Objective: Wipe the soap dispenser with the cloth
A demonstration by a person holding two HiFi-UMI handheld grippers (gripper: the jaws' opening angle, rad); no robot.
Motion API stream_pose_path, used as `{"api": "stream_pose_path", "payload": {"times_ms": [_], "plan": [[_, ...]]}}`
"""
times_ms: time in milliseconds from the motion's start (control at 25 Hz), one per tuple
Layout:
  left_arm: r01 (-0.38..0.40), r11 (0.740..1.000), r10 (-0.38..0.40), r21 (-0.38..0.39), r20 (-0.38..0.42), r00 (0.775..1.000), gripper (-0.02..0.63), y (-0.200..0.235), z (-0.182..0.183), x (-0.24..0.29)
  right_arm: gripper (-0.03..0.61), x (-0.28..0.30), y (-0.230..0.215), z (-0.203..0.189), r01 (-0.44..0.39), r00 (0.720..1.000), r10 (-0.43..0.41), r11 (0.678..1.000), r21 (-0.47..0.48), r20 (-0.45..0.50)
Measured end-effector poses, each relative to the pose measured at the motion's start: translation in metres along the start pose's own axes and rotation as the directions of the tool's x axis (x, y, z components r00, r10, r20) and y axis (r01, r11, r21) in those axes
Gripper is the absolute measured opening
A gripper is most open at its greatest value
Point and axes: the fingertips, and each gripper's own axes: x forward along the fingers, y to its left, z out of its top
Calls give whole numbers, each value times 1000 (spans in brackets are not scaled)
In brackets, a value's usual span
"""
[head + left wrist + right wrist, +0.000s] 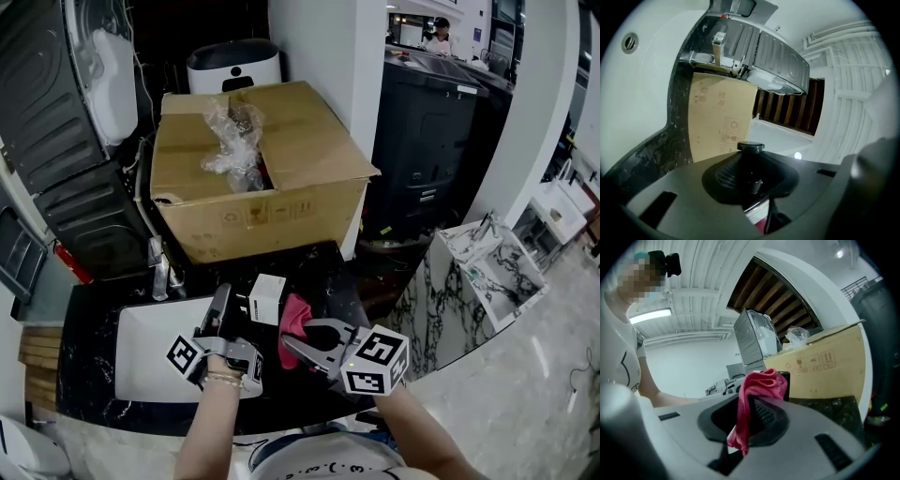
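The soap dispenser [266, 298] is a white square body with a black pump, standing on the black marble counter [319, 267] beside the sink. My left gripper [225, 300] is shut on its black pump neck [751, 165], with the pump head sticking up between the jaws. My right gripper [300, 339] is shut on a crumpled red cloth [294, 322], which touches the dispenser's right side. In the right gripper view the red cloth [758, 394] bulges over the jaws of the right gripper [752, 405] and hides most of the dark dispenser top behind it.
A large open cardboard box [258, 183] with plastic wrap stands behind the dispenser. A white sink [150, 352] with a chrome tap [159, 272] lies to the left. The counter's curved front edge runs close to the person's body. A black cabinet [431, 141] stands at the far right.
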Motion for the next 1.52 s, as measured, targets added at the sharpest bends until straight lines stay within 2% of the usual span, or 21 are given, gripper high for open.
{"api": "stream_pose_path", "payload": {"times_ms": [80,160,240,280,320,360,440,520,680,760,800,960,1040,1080,1200,1240,1280,1320,1440,1520], "plan": [[-11,997,12,72,-11,1000,101,0,3,1,49,-6,-8,-8,37,999,-37,999,7,-32],[-36,987,41,158,-29,999,103,3,5,5,49,-20,-27,-17,123,992,-121,992,41,-45],[-66,961,85,268,-60,995,103,9,5,14,49,-40,-50,-21,215,977,-213,970,115,-28],[-82,935,116,344,-77,990,103,12,3,20,49,-50,-60,-22,251,968,-251,956,153,-17],[-104,896,158,432,-91,983,103,16,0,26,49,-60,-69,-23,279,959,-283,942,184,-7],[-129,843,211,522,-100,972,103,22,-5,32,49,-68,-76,-24,303,951,-310,930,208,-1],[-141,719,296,680,-117,948,103,34,-16,47,49,-82,-87,-26,339,937,-350,910,240,6],[-98,600,339,794,-142,930,103,45,-28,65,49,-92,-94,-29,363,926,-378,895,258,8],[19,398,398,917,-192,897,101,72,-55,97,49,-105,-106,-37,391,915,-403,875,285,-20],[54,316,438,947,-196,877,101,89,-67,107,49,-109,-109,-45,391,917,-398,868,305,-44],[63,286,451,956,-193,871,100,97,-71,111,49,-111,-111,-48,390,918,-394,866,313,-53],[93,200,475,975,-180,861,98,120,-83,127,49,-120,-120,-53,382,921,-385,865,326,-60],[145,163,473,976,-206,857,102,126,-92,134,49,-124,-124,-53,377,923,-382,863,336,-54],[173,157,470,972,-228,853,101,128,-97,136,49,-125,-126,-53,373,924,-380,863,341,-49],[214,177,481,961,-274,833,114,134,-104,136,49,-124,-131,-52,351,931,-363,867,353,-35],[214,175,493,961,-274,826,136,134,-105,134,49,-123,-133,-52,342,935,-354,870,354,-32],[210,166,505,964,-265,821,240,133,-105,132,49,-121,-135,-51,332,939,-344,874,355,-29],[202,148,513,968,-250,821,278,130,-104,129,49,-120,-137,-51,321,942,-334,878,356,-26],[170,93,516,981,-194,834,302,116,-95,109,49,-118,-144,-47,287,952,-305,889,357,-8],[131,70,503,989,-148,852,310,102,-88,88,49,-117,-148,-44,279,955,-296,897,342,-2]]}}
